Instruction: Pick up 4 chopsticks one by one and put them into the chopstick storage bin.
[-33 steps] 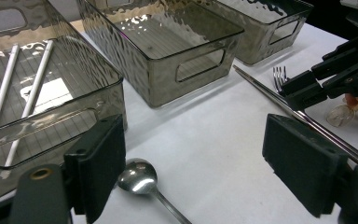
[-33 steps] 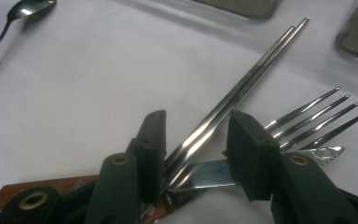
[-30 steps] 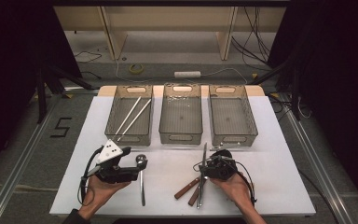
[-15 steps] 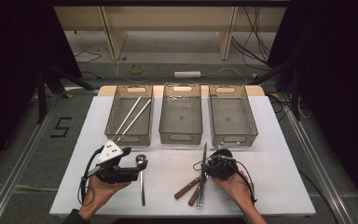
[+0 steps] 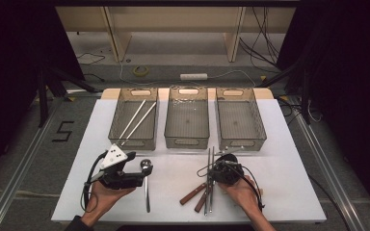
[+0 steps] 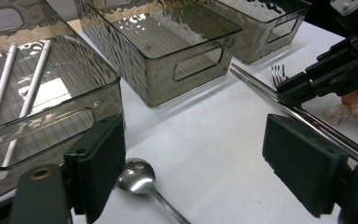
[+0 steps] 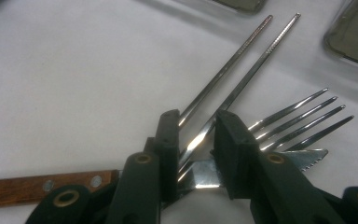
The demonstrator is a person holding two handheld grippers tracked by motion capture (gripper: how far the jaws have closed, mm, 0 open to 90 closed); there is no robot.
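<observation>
The right gripper (image 7: 193, 140) is seen low over a pile of cutlery near the right front of the table (image 5: 279, 144), and its jaws have just been closing. Two metal chopsticks (image 7: 242, 60) run between the jaws, which stand close on either side; whether the pads already press on them cannot be told. A fork (image 7: 303, 116) lies just right of the jaws, and a knife (image 7: 37, 186) with a wooden handle passes under them.

The left gripper (image 6: 193, 154) is held at the left front with jaws wide apart and nothing between them. A spoon (image 6: 137, 177) lies just beside its left jaw. Three bins (image 5: 188, 137) stand along the far side; two white sticks (image 5: 137, 118) lie in the left one
</observation>
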